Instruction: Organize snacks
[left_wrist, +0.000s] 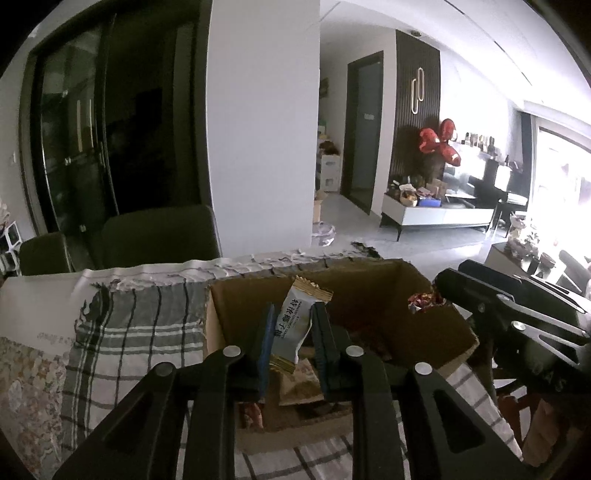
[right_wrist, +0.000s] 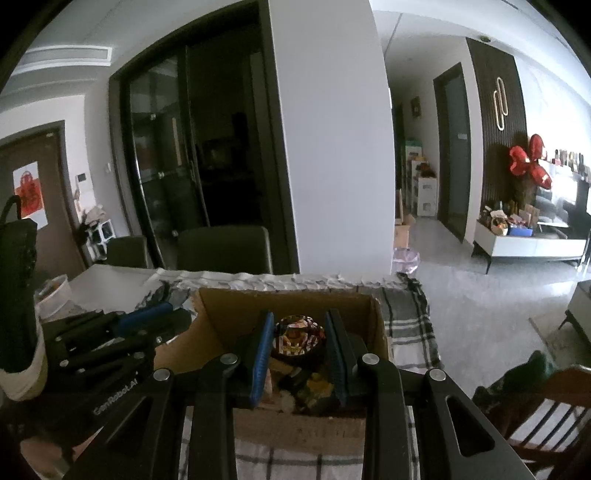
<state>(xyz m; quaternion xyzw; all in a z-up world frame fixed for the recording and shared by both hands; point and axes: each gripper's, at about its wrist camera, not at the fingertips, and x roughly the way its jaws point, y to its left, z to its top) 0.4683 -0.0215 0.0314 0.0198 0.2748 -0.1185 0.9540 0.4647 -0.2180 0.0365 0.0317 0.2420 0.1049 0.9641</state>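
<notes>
An open cardboard box (left_wrist: 369, 284) (right_wrist: 236, 314) holding several snacks sits on a checked cloth (left_wrist: 129, 332). Over the box, my left gripper (left_wrist: 291, 332) has a white snack packet (left_wrist: 299, 314) with gold ends upright between its pads, touching both. From the right wrist view the left gripper (right_wrist: 177, 314) reaches in at the box's left edge. My right gripper (right_wrist: 299, 343) is shut on a round snack in red and gold wrapping (right_wrist: 297, 334) above the box. From the left wrist view, that right gripper (left_wrist: 445, 284) comes in from the right with the red snack (left_wrist: 424, 301) at its tip.
Two dark chairs (left_wrist: 159, 232) stand behind the table, in front of a white pillar and dark glass doors. A white bowl (right_wrist: 55, 295) sits at the table's far left. A wooden chair (right_wrist: 546, 406) is at the near right. Open floor lies to the right.
</notes>
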